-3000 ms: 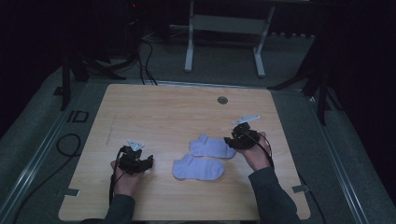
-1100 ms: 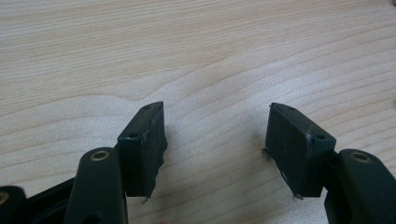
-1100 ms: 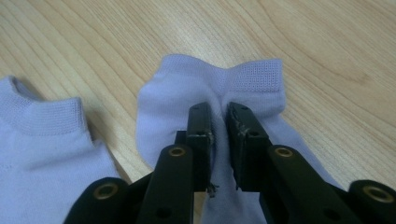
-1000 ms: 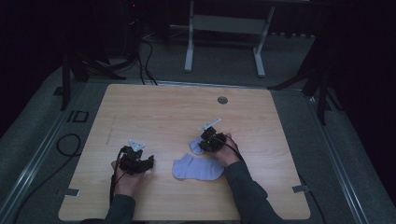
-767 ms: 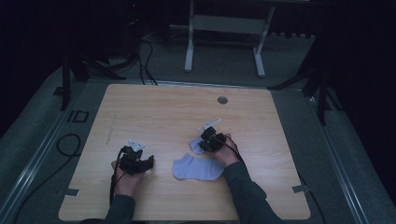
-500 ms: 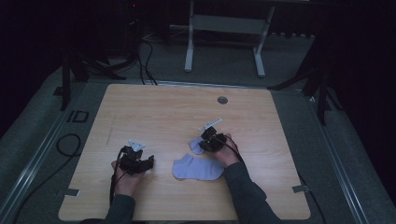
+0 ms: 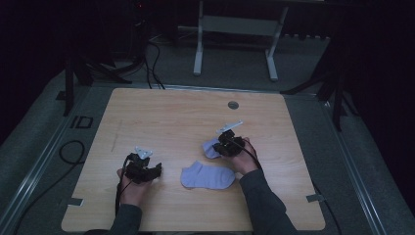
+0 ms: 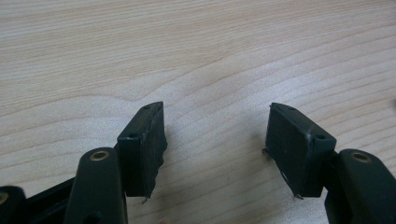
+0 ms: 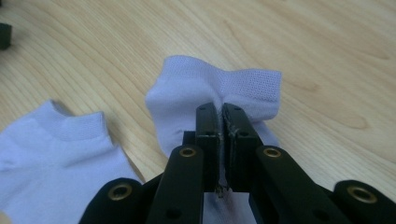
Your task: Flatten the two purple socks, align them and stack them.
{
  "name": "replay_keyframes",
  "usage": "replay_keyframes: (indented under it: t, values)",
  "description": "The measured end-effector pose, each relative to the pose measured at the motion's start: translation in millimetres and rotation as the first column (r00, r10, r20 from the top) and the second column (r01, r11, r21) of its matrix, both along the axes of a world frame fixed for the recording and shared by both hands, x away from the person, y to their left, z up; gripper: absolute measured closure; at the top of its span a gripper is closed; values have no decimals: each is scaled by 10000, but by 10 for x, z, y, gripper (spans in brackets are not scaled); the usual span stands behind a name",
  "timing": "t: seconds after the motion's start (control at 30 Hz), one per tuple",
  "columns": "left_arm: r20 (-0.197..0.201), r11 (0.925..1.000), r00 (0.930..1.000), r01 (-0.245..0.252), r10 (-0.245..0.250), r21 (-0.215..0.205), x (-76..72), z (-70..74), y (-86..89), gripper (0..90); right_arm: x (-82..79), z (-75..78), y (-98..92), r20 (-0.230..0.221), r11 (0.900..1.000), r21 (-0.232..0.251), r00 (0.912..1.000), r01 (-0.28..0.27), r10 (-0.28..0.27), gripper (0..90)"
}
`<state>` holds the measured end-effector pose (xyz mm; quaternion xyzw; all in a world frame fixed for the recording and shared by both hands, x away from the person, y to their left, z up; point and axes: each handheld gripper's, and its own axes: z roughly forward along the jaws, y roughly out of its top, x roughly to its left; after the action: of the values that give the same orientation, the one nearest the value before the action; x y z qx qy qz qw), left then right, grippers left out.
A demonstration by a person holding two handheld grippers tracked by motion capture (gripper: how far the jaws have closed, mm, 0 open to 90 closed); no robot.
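In the lower left of the high view I am holding my left claw (image 7: 147, 170) low over the bare wooden worktop (image 7: 161, 117); in the left gripper view its jaws are standing wide apart, with nothing but wood grain lying between them.

Just right of it, near the bottom centre of the high view, one pale lavender sock (image 7: 207, 176) is lying flat on the worktop, its cuff pointing to the frame's left. In the right gripper view this flat sock (image 9: 51, 158) is sitting at the lower left.

A little farther up the frame and to the right, my right claw (image 7: 224, 146) is gripping the second sock (image 7: 211, 148). In the right gripper view the jaws are pressing together on a pinched fold of that second sock (image 9: 187, 93), and the fabric is bunching up on either side of them, spreading out above the jaw tips in the centre of the frame.

Beyond, at the worktop's far edge, a small round grommet (image 7: 233, 105) is sitting.
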<state>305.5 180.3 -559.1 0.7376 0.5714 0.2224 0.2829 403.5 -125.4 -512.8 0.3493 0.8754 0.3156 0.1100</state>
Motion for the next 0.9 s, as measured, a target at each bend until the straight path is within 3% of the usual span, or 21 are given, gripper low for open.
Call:
replay_keyframes:
  t: [0.57,0.9]
  values:
    - [31,10000,10000,7,-7,-12,-2,-4,-13,372,-134,372,-273,733,9979,644,9972,107,-154,857]
    - [33,10000,10000,8,-8,-12,-1,-3,-13,372,-354,571,-324,1325,9957,889,9911,-250,130,857]
